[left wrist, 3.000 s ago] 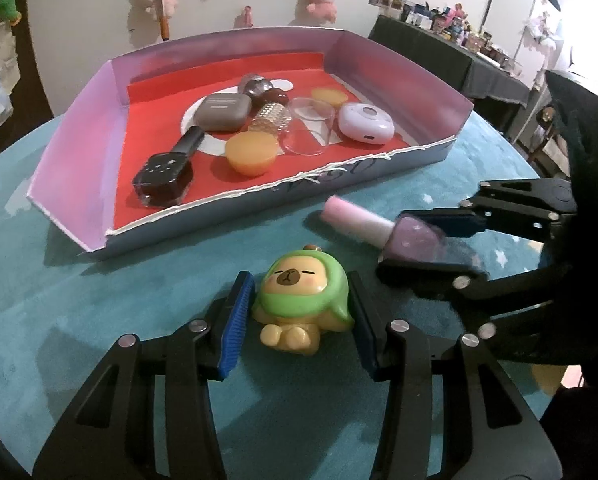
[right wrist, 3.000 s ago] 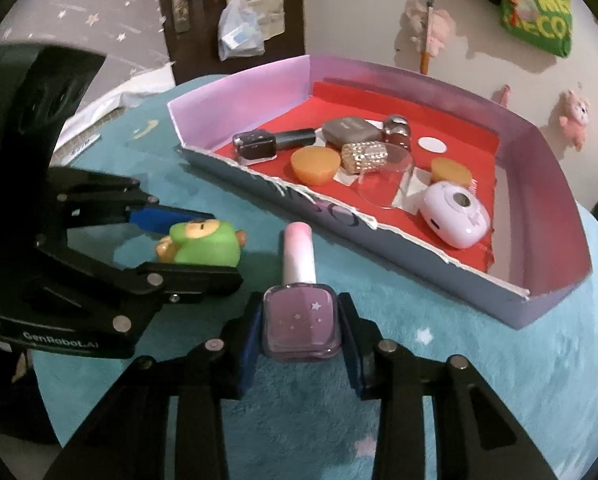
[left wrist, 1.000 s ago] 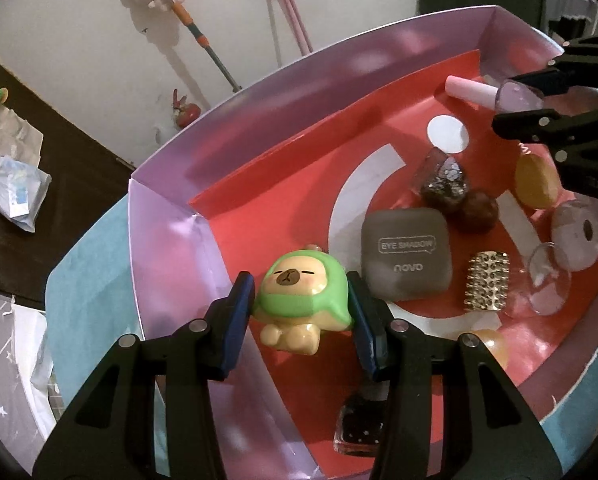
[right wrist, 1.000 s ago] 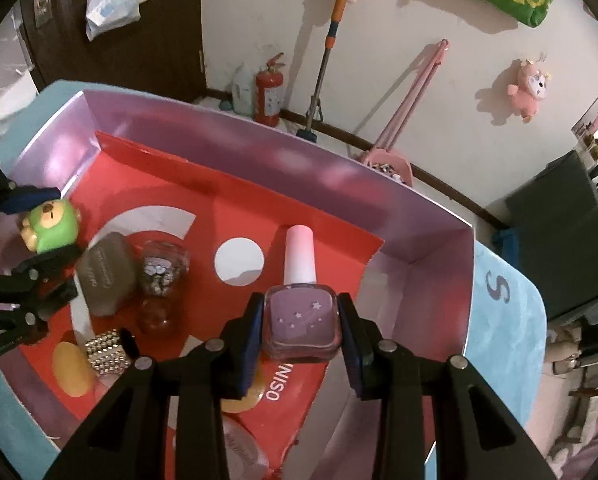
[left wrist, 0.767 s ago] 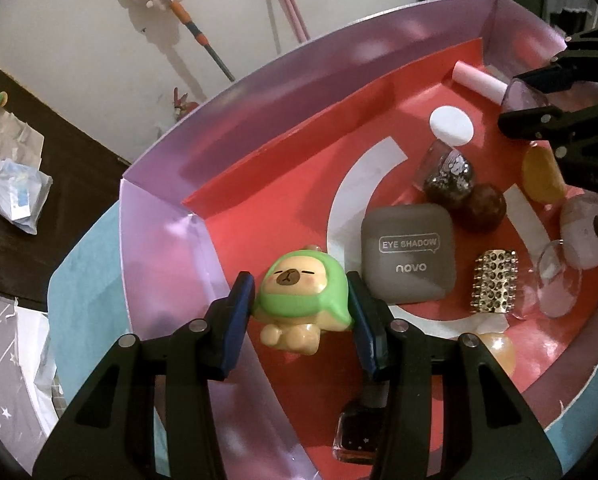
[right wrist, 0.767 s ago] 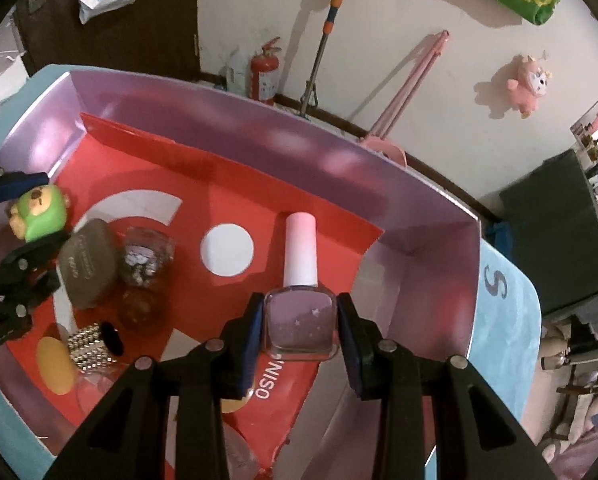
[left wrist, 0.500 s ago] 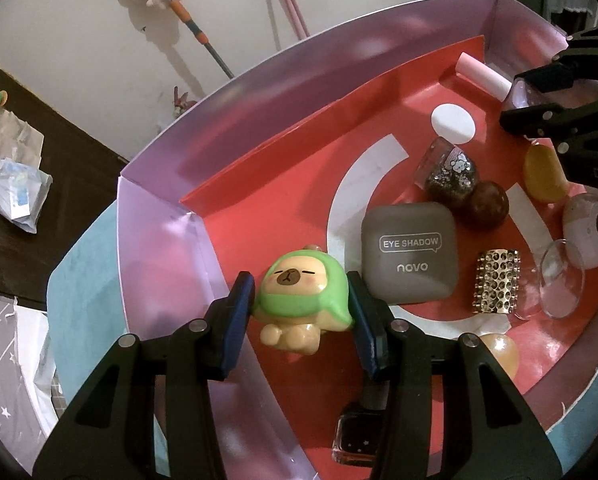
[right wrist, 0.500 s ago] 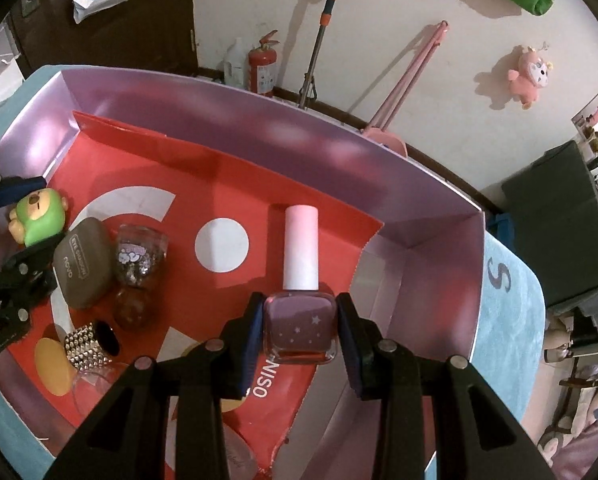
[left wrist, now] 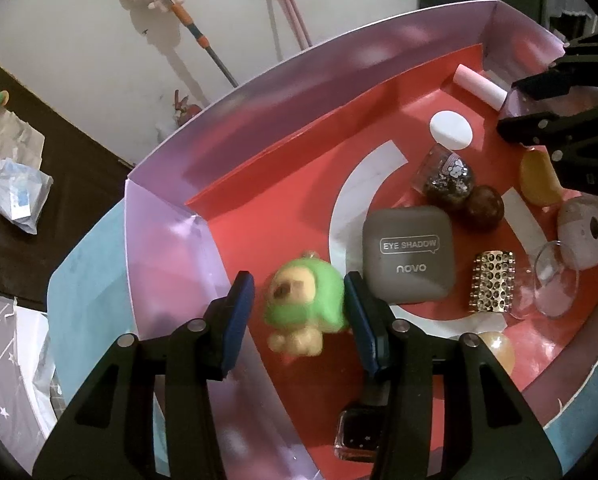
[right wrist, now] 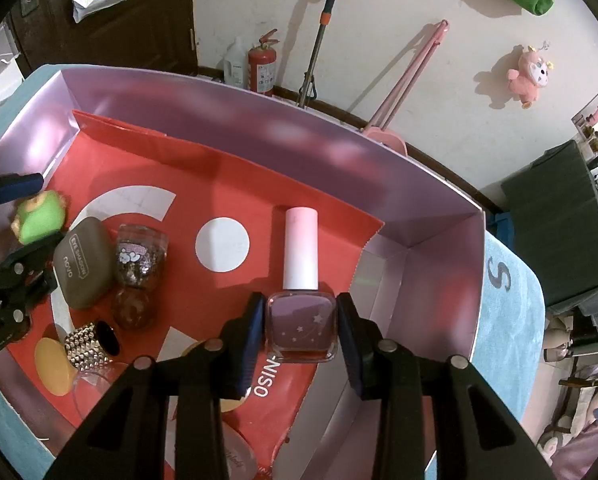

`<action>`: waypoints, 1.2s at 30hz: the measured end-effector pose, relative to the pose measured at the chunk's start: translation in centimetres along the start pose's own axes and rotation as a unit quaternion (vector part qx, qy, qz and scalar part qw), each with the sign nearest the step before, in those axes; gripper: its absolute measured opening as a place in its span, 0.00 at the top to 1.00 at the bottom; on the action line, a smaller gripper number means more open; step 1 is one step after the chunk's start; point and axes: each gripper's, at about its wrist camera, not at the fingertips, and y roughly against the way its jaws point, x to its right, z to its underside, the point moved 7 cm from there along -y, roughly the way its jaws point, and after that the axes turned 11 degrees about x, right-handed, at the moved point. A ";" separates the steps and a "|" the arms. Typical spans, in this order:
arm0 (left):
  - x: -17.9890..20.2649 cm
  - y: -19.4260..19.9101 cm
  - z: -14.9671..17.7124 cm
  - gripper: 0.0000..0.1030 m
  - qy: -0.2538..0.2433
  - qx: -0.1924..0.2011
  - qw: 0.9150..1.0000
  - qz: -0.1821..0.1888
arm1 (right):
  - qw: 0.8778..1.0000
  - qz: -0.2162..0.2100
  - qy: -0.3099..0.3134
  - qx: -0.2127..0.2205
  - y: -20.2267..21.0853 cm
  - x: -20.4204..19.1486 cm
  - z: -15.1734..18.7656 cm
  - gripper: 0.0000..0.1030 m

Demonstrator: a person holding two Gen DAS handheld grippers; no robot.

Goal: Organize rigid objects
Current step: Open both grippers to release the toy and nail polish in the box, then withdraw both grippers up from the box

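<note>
Over the red floor of the lilac-walled tray (left wrist: 167,240), the left hand-held gripper (left wrist: 299,312) stood spread apart, its 2 blue pads clear of the green-hooded bear toy (left wrist: 303,308), which showed blurred between them, just beside the grey eye shadow case (left wrist: 409,254). The right hand-held gripper (right wrist: 301,330) was parted slightly around the purple nail polish bottle (right wrist: 301,326), whose pink cap pointed toward the tray's far wall; whether its pads still touched the glass could not be told. A studded gold tube (left wrist: 493,282) lay near the case
</note>
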 end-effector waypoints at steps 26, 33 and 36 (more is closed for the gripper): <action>0.6 5.9 -0.3 0.34 0.017 0.064 0.998 0.000 | 0.999 0.009 -0.015 0.035 3.1 0.2 0.1 0.48; 1.3 11.3 0.1 0.26 0.058 0.130 0.990 0.005 | 0.995 0.005 -0.041 0.092 8.3 0.2 0.0 0.36; 0.8 12.7 0.4 0.26 0.096 0.157 0.983 0.018 | 0.990 0.001 -0.059 0.130 11.3 -0.1 0.5 0.28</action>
